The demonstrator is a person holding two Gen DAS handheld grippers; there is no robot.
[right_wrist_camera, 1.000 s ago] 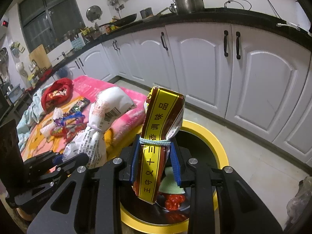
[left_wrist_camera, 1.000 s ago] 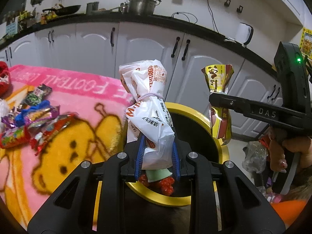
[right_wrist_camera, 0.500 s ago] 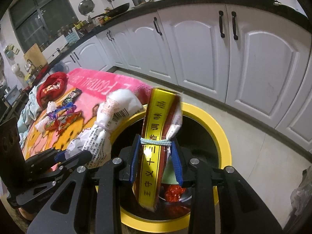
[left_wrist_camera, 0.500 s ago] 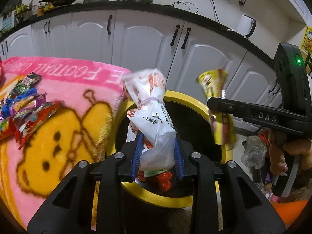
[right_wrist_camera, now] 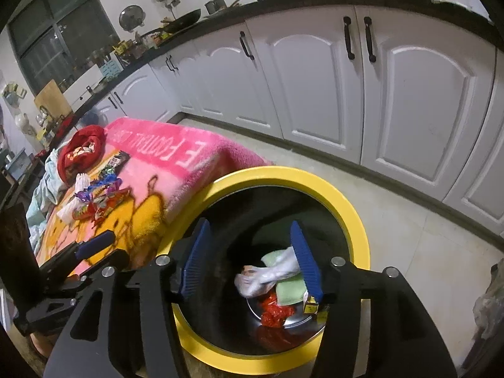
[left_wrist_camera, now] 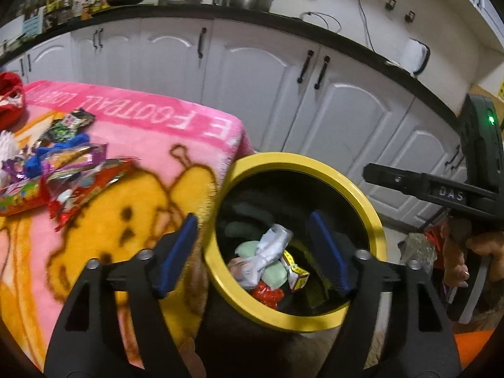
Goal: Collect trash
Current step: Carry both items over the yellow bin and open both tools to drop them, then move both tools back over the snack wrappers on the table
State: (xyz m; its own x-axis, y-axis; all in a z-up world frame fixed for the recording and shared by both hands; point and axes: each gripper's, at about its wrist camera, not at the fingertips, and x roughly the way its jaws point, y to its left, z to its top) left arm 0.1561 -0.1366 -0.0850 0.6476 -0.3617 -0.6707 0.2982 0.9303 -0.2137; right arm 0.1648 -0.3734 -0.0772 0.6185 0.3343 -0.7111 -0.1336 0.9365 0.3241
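Both claws, left (left_wrist_camera: pixel 252 252) and right (right_wrist_camera: pixel 252 258), gape empty above the bin (left_wrist_camera: pixel 371 217); remaining wrappers (left_wrist_camera: pixel 60 176) lie at ten o'clock on the blanket (left_wrist_camera: pixel 151 145). Reaching across, you risk nudging the bin.

Pink blanket (left_wrist_camera: pixel 132 163) covering the desk, left of frame
Snack wrappers (left_wrist_camera: pixel 60 173) lie on it at middle left; a red cloth (right_wrist_camera: pixel 82 151) further up.

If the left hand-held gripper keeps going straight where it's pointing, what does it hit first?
Probably the white tied bag lying on top of the trash inside the yellow-rimmed bin. The open left hand-held gripper points down into the bin's mouth, though depth is hard to judge.
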